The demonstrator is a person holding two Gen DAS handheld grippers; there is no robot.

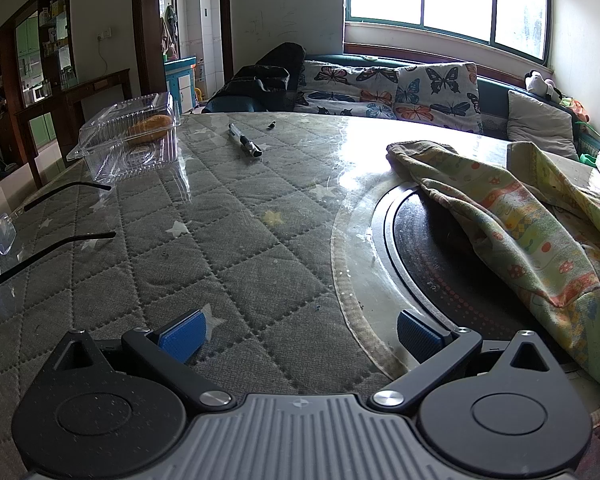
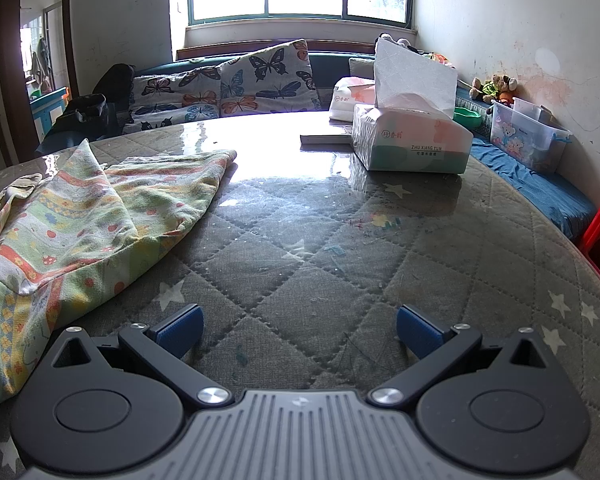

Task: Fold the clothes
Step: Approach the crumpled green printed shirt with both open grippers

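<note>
From my left wrist: my left claw hangs over the quilted counter, jaws spread wide and holding nothing. The patterned garment lies crumpled to the right and a little farther off, draped over a dark round inset, clear of the blue pads. Eyeglasses and a clear plastic box sit far left.

From my right wrist: my right claw is likewise fully open and empty. The garment spreads to the left, near the left pad. A tissue pack stands far right.
</note>
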